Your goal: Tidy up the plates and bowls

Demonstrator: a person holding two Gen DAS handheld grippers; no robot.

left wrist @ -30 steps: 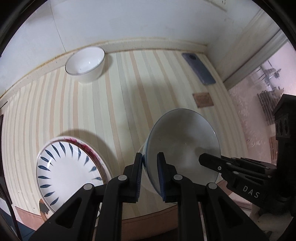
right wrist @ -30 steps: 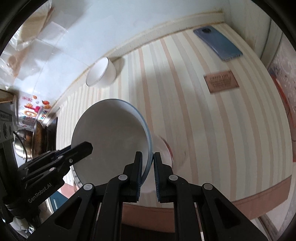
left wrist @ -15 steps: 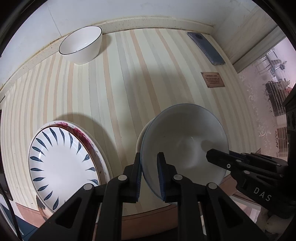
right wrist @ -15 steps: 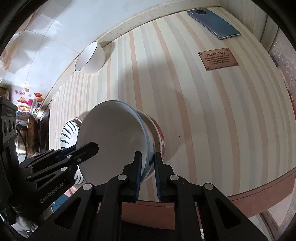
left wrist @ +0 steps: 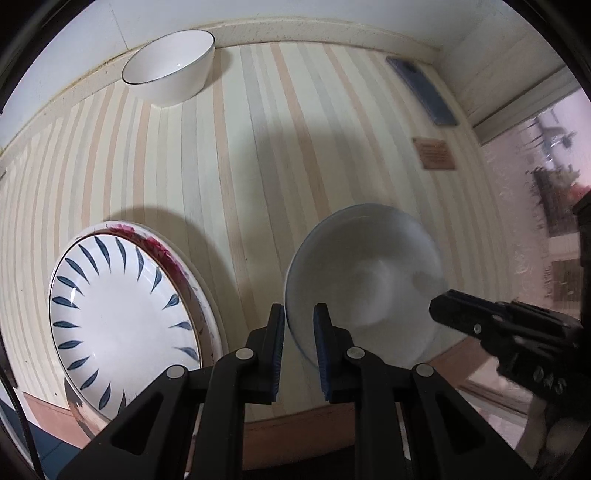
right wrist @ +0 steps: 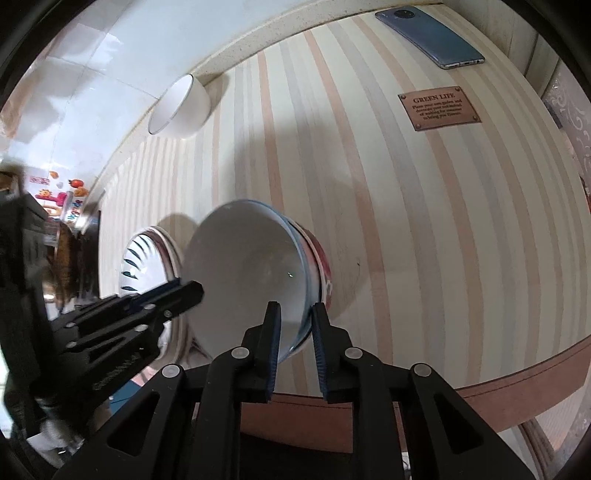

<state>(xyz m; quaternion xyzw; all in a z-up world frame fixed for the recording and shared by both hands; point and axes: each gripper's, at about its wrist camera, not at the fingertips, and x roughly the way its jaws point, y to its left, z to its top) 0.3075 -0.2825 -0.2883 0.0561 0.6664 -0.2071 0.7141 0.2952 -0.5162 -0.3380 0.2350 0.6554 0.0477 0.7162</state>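
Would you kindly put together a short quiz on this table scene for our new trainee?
1. True or false: the blue phone touches the white bowl.
2. The blue-rimmed bowl is nested in: A) a red-patterned bowl; B) a steel pot; C) a wicker basket.
3. What lies directly under the leaf-pattern plate?

Key
1. False: they lie far apart along the back wall.
2. A.
3. A red-edged plate.
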